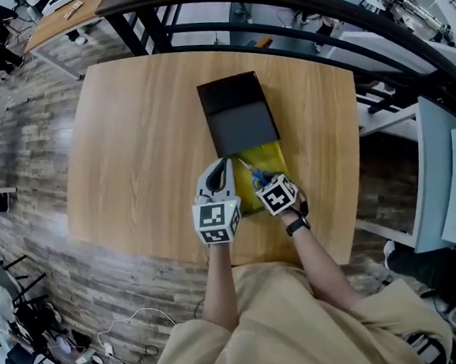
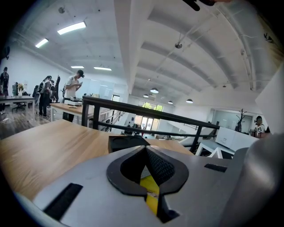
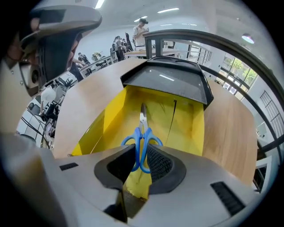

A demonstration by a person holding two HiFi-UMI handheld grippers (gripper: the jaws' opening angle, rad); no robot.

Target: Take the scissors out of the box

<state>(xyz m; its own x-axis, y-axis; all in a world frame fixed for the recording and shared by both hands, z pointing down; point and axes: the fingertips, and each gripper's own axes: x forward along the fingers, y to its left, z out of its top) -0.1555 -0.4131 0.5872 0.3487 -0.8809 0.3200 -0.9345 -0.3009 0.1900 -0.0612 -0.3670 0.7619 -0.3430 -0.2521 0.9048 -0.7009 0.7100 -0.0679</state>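
the wooden table (image 1: pixel 130 146) is the biggest thing here. on it sits the box (image 3: pixel 95 128), yellow inside, with its black lid (image 3: pixel 171 80) pushed to the far end. the left gripper (image 2: pixel 145 148) is at the left side of the box. its jaws are closed, and a bit of the yellow box wall shows between them, so it seems to hold the box in place. the right gripper (image 3: pixel 141 153) points down into the box. the scissors (image 3: pixel 142 133) lie flat on the yellow floor of the box, blades pointing away. their blue handle rings sit right between the right jaws, and the pads look like they press on both rings. the scissors are likely light and hard, with smooth plastic rings that could slip. the rings are the best place to hold, not the thin, sharp blades.
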